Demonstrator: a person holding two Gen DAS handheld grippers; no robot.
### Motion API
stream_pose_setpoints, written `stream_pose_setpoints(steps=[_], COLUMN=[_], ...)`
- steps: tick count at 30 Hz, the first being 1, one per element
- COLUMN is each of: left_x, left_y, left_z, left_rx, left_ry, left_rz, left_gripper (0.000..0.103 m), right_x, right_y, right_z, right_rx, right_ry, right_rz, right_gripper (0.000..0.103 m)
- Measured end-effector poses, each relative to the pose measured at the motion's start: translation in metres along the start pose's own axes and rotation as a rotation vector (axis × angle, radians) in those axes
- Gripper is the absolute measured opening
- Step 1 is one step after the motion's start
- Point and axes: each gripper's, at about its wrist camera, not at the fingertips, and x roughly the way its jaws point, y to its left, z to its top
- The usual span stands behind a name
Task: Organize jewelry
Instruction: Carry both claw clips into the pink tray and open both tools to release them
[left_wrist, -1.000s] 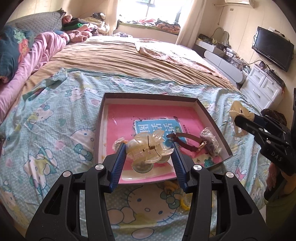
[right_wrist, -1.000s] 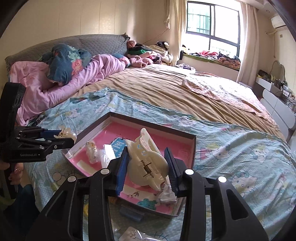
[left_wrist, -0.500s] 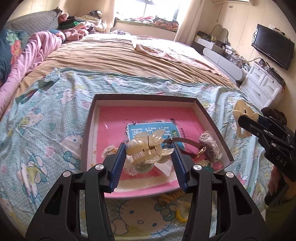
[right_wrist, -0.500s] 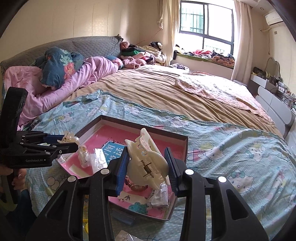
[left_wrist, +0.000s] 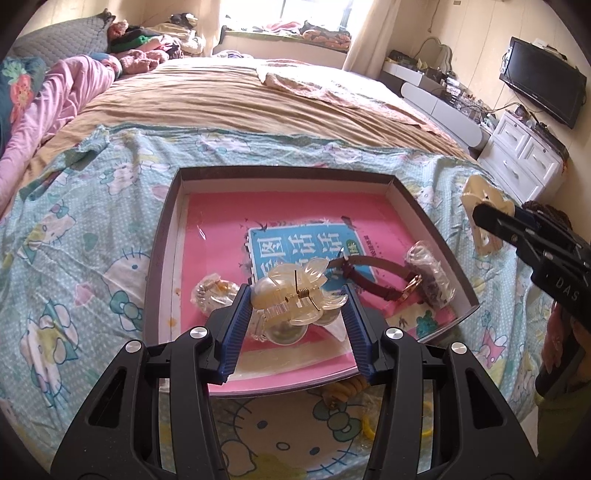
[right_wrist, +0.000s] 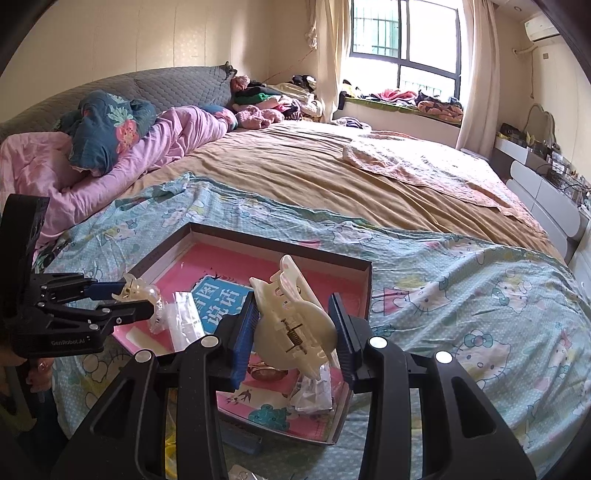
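The sorting looks partly done, going by what lies where: the shallow box (left_wrist: 164, 236) on the bed (left_wrist: 92, 229) already holds a dark red watch (left_wrist: 373, 282), a few small items in clear bags (left_wrist: 430, 273) and a bagged piece near its front left, all resting on a pink liner with a blue printed sheet. What seems left is the pair of hair clips now in the air, plus some yellow rings and a coiled hair tie (left_wrist: 345, 391) lying on the cartoon-print sheet just outside the box's near edge. The left tongs (left_wrist: 297, 306) are closed partway on a translucent amber claw clip (left_wrist: 295, 291), the blue pads pressing its two sides, with the spring hinge facing up; the clip hangs over the front part of the box, above a round bagged item, and I cannot tell whether it touches anything beneath. The right tongs (right_wrist: 295, 325) likewise grip a cream white claw clip (right_wrist: 291, 314) between their pads, teeth end tilted up and away, held over the box's near right corner. Neither clip has been set down yet, so my reading is that both are about to be placed in the box, with the loose pieces on the sheet to follow
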Motion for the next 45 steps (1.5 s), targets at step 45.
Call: stream_pose_setpoints(steps=[45], left_x=[0.004], left_y=[0.024], left_z=[-0.007], left_rx=[-0.031], left_ry=[0.036], left_rz=[0.022], left_gripper=[0.054], right_x=[0.088], right_y=[0.024], right_z=[-0.013], right_rx=[0.045], right_ry=[0.158], right_rz=[0.040], right_gripper=[0.041])
